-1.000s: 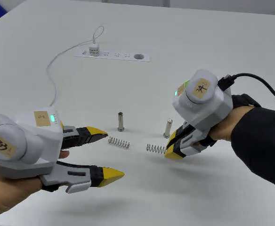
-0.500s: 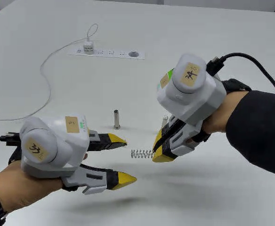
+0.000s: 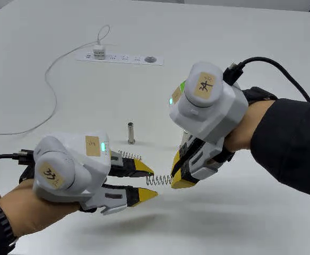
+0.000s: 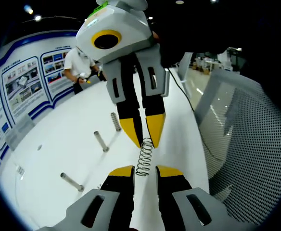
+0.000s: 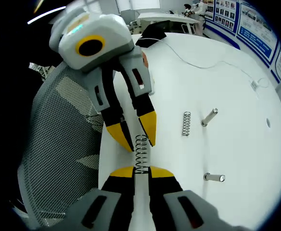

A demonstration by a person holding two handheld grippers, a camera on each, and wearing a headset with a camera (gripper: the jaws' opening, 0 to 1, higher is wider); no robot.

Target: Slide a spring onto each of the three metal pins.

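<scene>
Steel spring (image 3: 159, 179) clenched in the right gripper's (image 3: 176, 179) fingers, left gripper's (image 3: 151, 181) fingers spread around its free end; the nearby pin (image 3: 130, 133) stands bare, so threading seems not yet begun.

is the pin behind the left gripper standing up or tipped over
Upright: the pin stands on its end on the table, shaft pointing straight up.

Spring (image 3: 159, 180) is bridging left gripper (image 3: 151, 182) and right gripper (image 3: 174, 177), near centre of table (image 3: 250, 42). Second spring (image 3: 129, 155) is lying just behind the left gripper, pin (image 3: 130, 133) standing just beyond it. Second pin (image 5: 213, 177) is standing further right, behind the right gripper. Power strip (image 3: 119, 58) is sitting far, its cable (image 3: 49, 95) trailing left.
</scene>
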